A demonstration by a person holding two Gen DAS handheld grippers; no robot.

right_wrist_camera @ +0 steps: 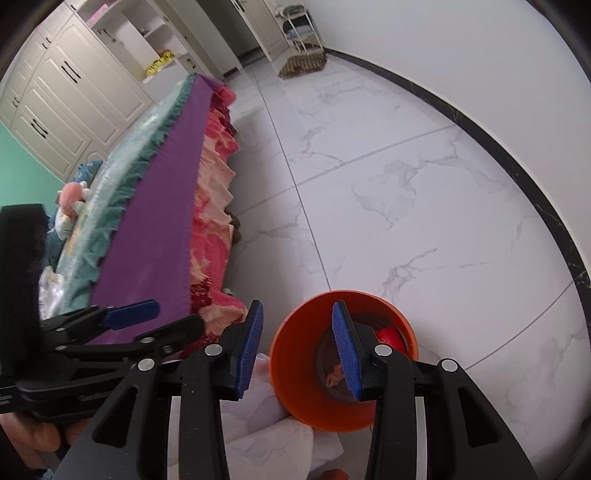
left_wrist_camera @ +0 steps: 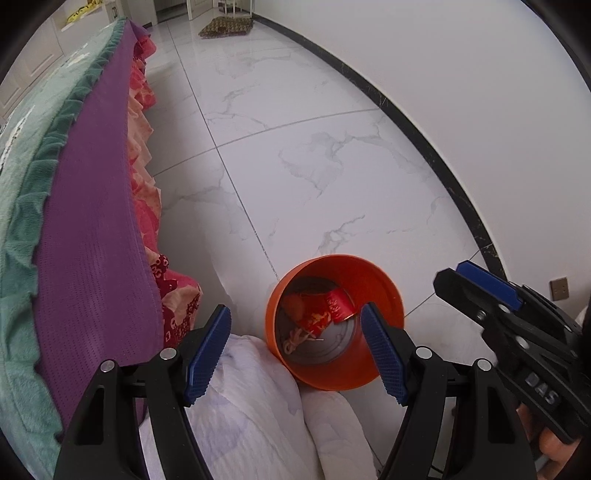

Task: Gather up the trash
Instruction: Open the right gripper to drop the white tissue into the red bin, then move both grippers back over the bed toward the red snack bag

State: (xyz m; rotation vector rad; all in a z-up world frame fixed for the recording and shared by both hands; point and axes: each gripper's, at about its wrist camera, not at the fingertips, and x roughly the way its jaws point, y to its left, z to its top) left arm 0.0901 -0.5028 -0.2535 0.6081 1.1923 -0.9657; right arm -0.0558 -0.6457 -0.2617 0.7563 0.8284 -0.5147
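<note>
An orange bin (left_wrist_camera: 334,378) stands on the white marble floor beside the bed. Inside it lie red wrappers (left_wrist_camera: 334,304) and a pale tangle of string (left_wrist_camera: 299,338). My left gripper (left_wrist_camera: 295,308) hovers open above the bin's near-left side, with nothing between its blue pads. In the right wrist view, my right gripper (right_wrist_camera: 298,303) is open over the bin (right_wrist_camera: 295,373), its right finger above the bin's mouth; a red scrap (right_wrist_camera: 389,336) shows inside. Each gripper also appears in the other's view: the right (left_wrist_camera: 456,275) to the bin's right, the left (right_wrist_camera: 181,314) over the bed's edge.
A bed with a purple sheet (left_wrist_camera: 92,240), teal blanket and pink floral skirt (right_wrist_camera: 210,229) runs along the left. A person's white-trousered legs (left_wrist_camera: 251,406) are just below the bin. The wall's black skirting (left_wrist_camera: 424,136) curves on the right. A brown mat (left_wrist_camera: 225,26) lies far off.
</note>
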